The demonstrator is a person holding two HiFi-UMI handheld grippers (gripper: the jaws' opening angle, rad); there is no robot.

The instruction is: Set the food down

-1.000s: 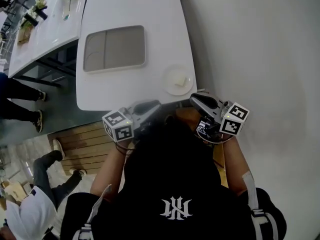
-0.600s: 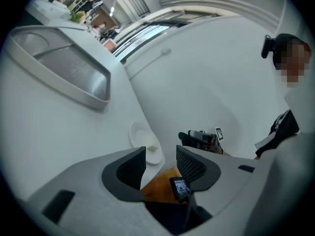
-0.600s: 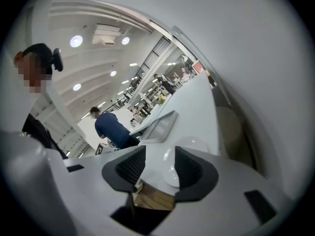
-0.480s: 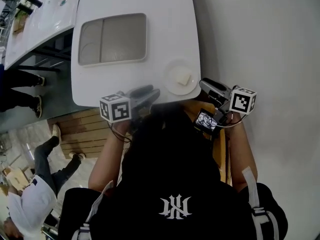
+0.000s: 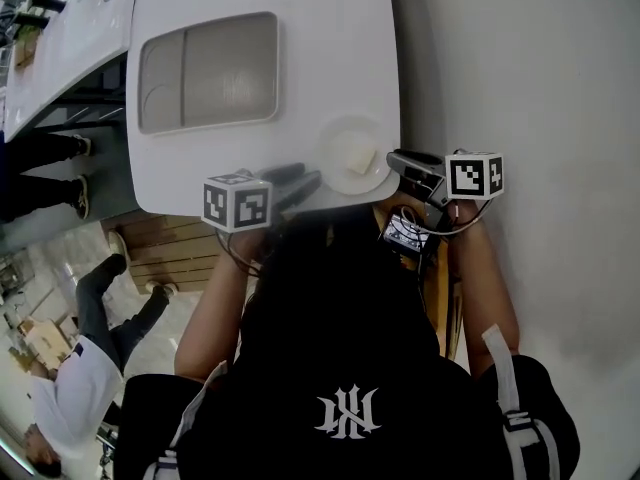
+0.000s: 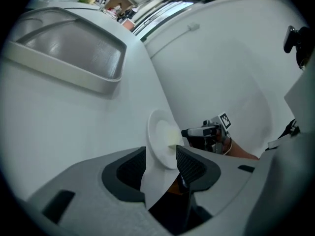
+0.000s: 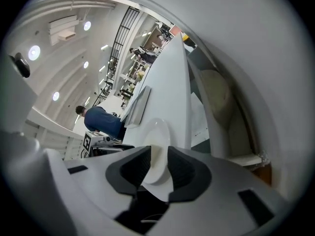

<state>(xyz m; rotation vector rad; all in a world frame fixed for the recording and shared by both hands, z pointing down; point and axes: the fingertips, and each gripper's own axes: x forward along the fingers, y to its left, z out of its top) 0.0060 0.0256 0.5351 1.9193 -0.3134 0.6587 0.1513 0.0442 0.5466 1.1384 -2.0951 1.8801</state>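
Note:
A small white plate (image 5: 338, 136) with a pale block of food (image 5: 358, 160) rests on the white table (image 5: 300, 28), near its front right corner. My right gripper (image 5: 392, 160) sits at the plate's right rim. Its jaws are closing, and in the right gripper view (image 7: 158, 156) the plate (image 7: 157, 132) shows between the pads with nothing pressed. My left gripper (image 5: 300, 180) lies over the table's front edge, left of the plate. It stands open (image 6: 161, 156), with the plate (image 6: 158, 136) and food (image 6: 173, 140) just ahead.
A grey two-compartment tray (image 5: 205, 68) lies further back on the table. A white wall (image 5: 540, 88) runs along the right. Another table (image 5: 60, 38) and people's legs (image 5: 40, 168) are at the left. A wooden seat (image 5: 440, 288) is beside me.
The right gripper has risen from below the plate to its right rim. The left gripper's fingers now reach further over the table's front edge. The plate stays on the table.

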